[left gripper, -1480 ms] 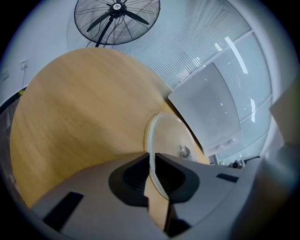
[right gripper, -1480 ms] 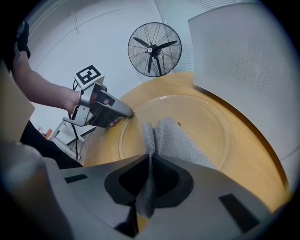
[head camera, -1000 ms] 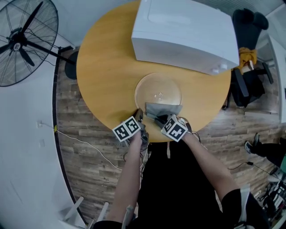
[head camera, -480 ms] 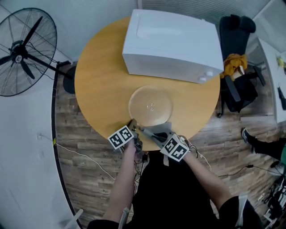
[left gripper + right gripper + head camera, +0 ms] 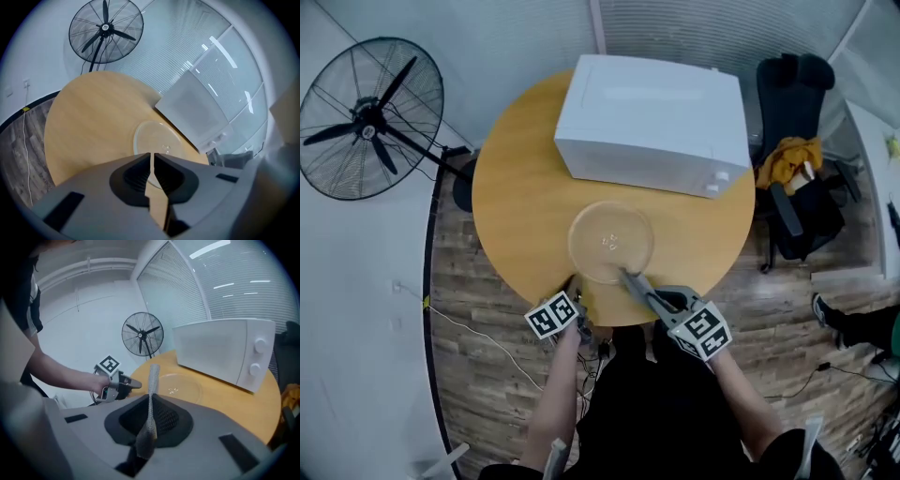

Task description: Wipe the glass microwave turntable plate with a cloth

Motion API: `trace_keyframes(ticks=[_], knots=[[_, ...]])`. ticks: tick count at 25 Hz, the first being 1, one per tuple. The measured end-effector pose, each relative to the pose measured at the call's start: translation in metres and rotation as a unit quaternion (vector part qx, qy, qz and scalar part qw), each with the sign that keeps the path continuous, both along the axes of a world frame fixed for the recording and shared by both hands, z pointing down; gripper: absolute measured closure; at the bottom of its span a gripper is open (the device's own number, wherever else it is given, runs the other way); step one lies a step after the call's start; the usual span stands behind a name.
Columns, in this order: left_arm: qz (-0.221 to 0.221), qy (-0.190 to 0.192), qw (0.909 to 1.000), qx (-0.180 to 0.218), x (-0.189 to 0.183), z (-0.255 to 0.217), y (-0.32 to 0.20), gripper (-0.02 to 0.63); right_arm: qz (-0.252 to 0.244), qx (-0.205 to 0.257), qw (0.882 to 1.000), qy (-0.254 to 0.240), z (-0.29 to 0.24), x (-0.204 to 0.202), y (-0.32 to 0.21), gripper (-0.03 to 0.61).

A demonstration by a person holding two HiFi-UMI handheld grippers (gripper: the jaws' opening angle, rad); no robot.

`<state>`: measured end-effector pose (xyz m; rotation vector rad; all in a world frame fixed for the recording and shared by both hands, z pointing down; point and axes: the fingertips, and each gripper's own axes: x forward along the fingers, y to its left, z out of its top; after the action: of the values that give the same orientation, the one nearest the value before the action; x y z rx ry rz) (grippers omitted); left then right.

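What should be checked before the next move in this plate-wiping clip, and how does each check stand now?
1. Cloth gripped by the right gripper: ok, pinched between its jaws.
2. Glass plate flat on the table, clear of the microwave: ok.
3. Cloth in contact with the plate: not ok, it appears to be held in the air at the near rim.
4. Left gripper steadying the plate: not ok. Its jaws have just been closing, stand a narrow slit apart with nothing between them, and sit short of the rim.
5. Plate surface clean: cannot tell.
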<state>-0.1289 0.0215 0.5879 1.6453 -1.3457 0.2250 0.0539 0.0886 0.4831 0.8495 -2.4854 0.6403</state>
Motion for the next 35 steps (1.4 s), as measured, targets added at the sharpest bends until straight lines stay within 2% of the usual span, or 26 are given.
trace_keyframes(ticks=[8,11,14,17,25,35], knots=[[0.021,-0.018,0.9950,0.096,0.061,-0.097,0.045,0.617,0.022,0.037,0.996,-0.082,-0.068,0.045,-0.002,0.552],[0.045,-0.037,0.9853,0.160,0.087,-0.146,0.048,0.617,0.027,0.061,0.991,-0.117,-0.094,0.057,-0.002,0.554],[0.067,-0.059,0.9714,0.220,0.111,-0.193,0.057,0.617,0.034,0.093,0.986,-0.136,-0.121,0.072,0.002,0.552],[0.074,-0.072,0.9609,0.257,0.123,-0.226,0.070,0.617,0.041,0.119,0.979,-0.158,-0.148,0.084,0.007,0.554],[0.076,-0.073,0.9467,0.304,0.138,-0.278,0.114,0.617,0.051,0.179,0.967,-0.173,-0.199,0.109,0.029,0.557],[0.076,-0.094,0.9425,0.312,0.143,-0.284,0.128,0.617,0.055,0.176,0.970,-0.162,-0.190,0.121,0.045,0.558]])
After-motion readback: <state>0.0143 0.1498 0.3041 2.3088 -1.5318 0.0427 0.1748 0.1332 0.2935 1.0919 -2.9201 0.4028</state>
